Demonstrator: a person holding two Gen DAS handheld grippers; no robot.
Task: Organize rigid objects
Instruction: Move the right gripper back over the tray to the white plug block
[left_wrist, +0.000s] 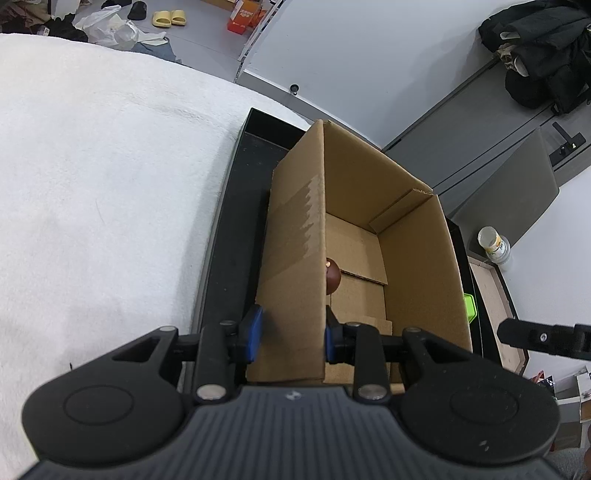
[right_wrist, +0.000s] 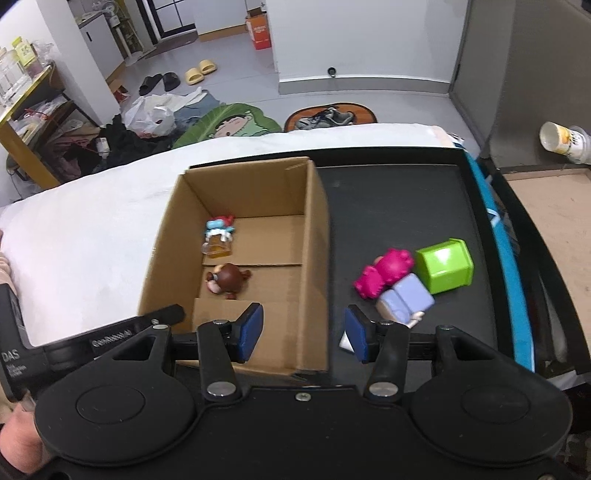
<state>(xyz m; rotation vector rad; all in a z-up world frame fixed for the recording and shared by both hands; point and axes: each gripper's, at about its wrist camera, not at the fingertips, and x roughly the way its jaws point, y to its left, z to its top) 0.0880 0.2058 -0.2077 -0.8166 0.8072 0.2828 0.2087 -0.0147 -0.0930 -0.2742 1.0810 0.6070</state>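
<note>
I see a tan cardboard box (right_wrist: 314, 258) on a black tray (right_wrist: 399, 206). Inside the box: a dark brown figure (right_wrist: 229, 281) and a light-blue-and-red figure (right_wrist: 221, 226) on an amber base. Right of the box: a magenta toy (right_wrist: 384, 271), lavender block (right_wrist: 410, 301), lime-green cube (right_wrist: 445, 269). Gripper pads (right_wrist: 251, 326) are blue.

Both views are evenly lit by soft indoor light with no hard shadows. Strong fisheye distortion bends straight lines near the edges. In the left wrist view, tape on the cardboard box (left_wrist: 295, 236) wall between the fingers (left_wrist: 254, 334) shows a pale sheen, and the white cover left of the fingers looks nearly washed out. In the right wrist view, the pink toy (right_wrist: 384, 271) ahead-right of the fingers (right_wrist: 356, 334) is slightly blurred.
</note>
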